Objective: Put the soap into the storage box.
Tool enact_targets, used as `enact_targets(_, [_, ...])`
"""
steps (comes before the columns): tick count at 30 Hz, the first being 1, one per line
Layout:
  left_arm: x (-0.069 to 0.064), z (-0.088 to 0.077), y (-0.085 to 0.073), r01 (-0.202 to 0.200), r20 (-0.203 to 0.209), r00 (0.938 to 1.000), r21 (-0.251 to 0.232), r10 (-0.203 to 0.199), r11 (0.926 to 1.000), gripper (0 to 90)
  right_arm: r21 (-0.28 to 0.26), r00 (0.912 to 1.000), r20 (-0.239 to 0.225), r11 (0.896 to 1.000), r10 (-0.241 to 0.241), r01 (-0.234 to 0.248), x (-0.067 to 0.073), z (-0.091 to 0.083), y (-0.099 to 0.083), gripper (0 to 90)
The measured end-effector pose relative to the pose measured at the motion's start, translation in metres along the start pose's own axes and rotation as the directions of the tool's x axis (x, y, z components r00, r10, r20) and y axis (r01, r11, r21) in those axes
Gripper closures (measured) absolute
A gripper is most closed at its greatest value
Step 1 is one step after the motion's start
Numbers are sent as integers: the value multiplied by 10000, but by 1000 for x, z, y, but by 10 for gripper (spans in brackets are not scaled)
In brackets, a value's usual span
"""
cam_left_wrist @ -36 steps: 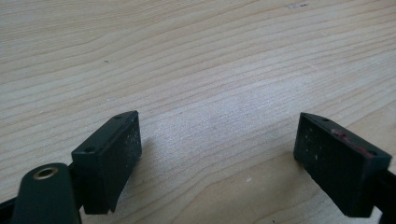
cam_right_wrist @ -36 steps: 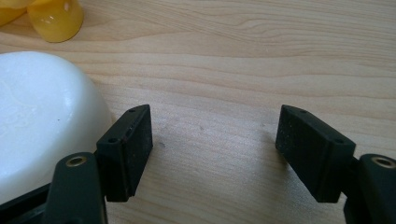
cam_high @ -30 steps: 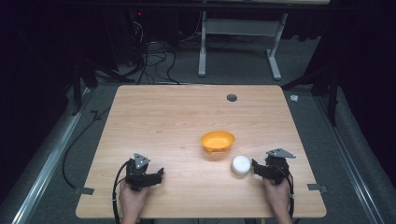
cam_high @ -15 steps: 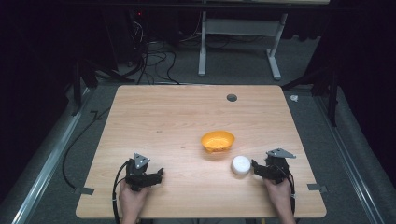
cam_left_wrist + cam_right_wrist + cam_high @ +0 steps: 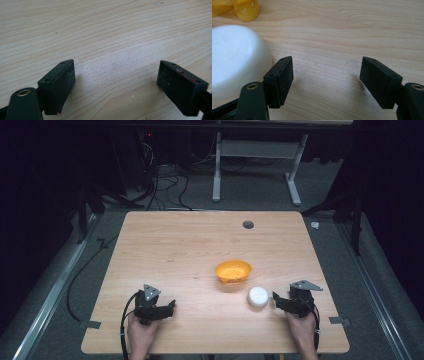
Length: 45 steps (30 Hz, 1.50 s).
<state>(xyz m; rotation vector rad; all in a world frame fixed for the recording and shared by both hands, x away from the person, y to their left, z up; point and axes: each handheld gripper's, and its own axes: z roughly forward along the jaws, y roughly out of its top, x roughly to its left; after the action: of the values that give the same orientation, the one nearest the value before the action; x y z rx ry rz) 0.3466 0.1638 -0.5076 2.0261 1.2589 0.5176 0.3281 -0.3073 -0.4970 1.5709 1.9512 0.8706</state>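
Observation:
An orange bowl (image 5: 233, 271) stands upright on the wooden table (image 5: 175, 245), right of centre. Just in front of it, to the right, a white bowl (image 5: 258, 296) lies upside down. My right gripper (image 5: 275, 301) rests on the table beside the white bowl, open, its jaws just having widened slightly with nothing between them. In the right gripper view the white bowl (image 5: 234, 57) sits outside the left pad, the gripper (image 5: 327, 80) frames bare wood, and the orange bowl (image 5: 247, 8) is at top left. My left gripper (image 5: 171, 306) lies open at the front left, over bare wood (image 5: 117, 82).
A round cable hole (image 5: 248, 224) is near the table's far edge. Tape tabs mark the front corners (image 5: 90, 324). Beyond the table, desk legs (image 5: 216, 170) and cables stand on the dark floor.

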Motion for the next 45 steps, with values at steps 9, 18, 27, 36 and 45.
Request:
enact_targets(9, [0, 0, 0, 1, -3, 10000, -1, -1, 10000, 155, -598, 9994, -299, 9980, 166, -184, 2, -22, -7, 281])
enact_targets(18, [0, 0, 0, 3, -5, 10000, -4, -3, 10000, 156, -823, 9972, -744, 9966, -28, -33, 19, -35, -13, 250])
enact_targets(27, [0, 0, 0, -1, -5, 10000, -1, 1, 10000, 155, -950, 9901, -1274, 9944, -590, 471, 40, -36, -7, 230])
enact_targets(36, [0, 0, 0, 1, -1, 10000, 1, -1, 10000, 155, -791, 9811, -1581, 9918, -1118, 1003, 57, -25, 2, 178])
enact_targets(45, [0, 0, 0, -2, -8, 10000, -1, 2, 10000, 156, -479, 9764, -1608, 9892, -1445, 1385, 66, -8, 6, 153])
